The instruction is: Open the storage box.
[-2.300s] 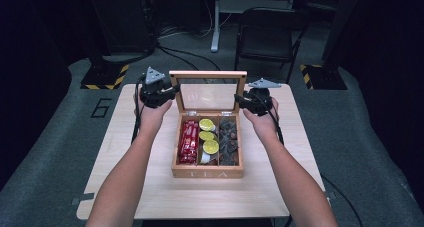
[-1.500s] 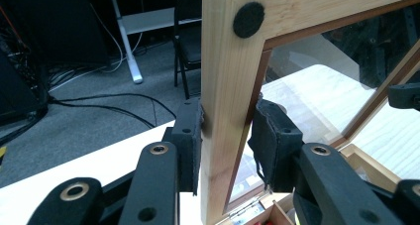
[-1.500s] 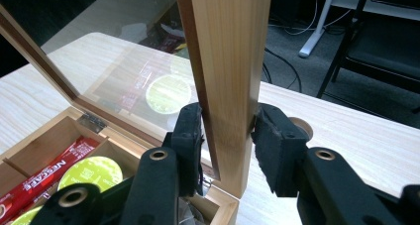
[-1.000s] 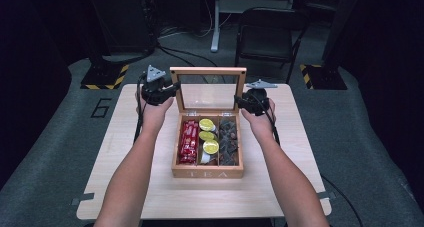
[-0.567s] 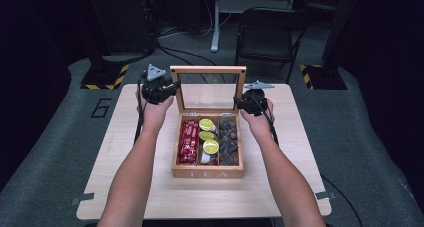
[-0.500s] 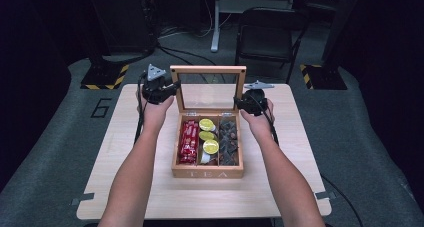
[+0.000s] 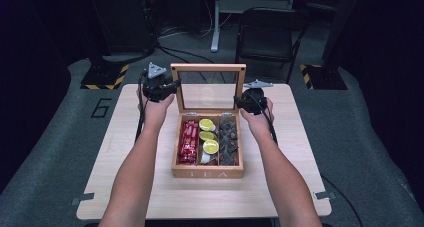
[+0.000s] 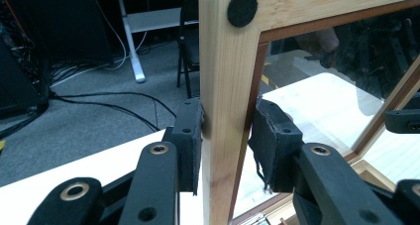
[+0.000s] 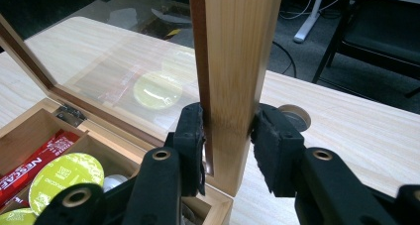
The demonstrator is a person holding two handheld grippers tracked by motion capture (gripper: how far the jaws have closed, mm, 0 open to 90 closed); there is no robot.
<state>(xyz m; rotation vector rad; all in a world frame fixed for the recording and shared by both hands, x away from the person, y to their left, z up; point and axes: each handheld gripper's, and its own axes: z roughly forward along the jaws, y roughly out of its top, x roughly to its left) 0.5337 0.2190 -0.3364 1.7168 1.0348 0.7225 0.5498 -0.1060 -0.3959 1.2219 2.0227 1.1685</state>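
A wooden tea box [image 7: 207, 173] stands mid-table with its glass lid [image 7: 207, 67] raised upright. Inside lie red packets [image 7: 188, 142], yellow-green capsules [image 7: 210, 147] and dark pieces [image 7: 229, 139]. My left gripper [image 7: 172, 84] is shut on the lid's left frame post [image 8: 225, 86], a pad pressed on each side. My right gripper [image 7: 240, 103] grips the lid's right frame post [image 9: 233, 46]; its jaws have just been closing and the pads [image 9: 190, 136] press the wood. The red packets [image 9: 34, 170] and a capsule [image 9: 64, 178] show below that post.
The light wooden table [image 7: 150, 187] has bare surface around the box. A round cable hole [image 9: 293, 117] sits in the tabletop behind the lid's right post. A black chair [image 7: 265, 32] and a desk leg [image 7: 216, 22] stand on the floor beyond the far edge.
The lid stands a little more upright than in the earliest frame. The right gripper has drawn in slightly against the lid's right post. Both hands have barely moved in the last second.
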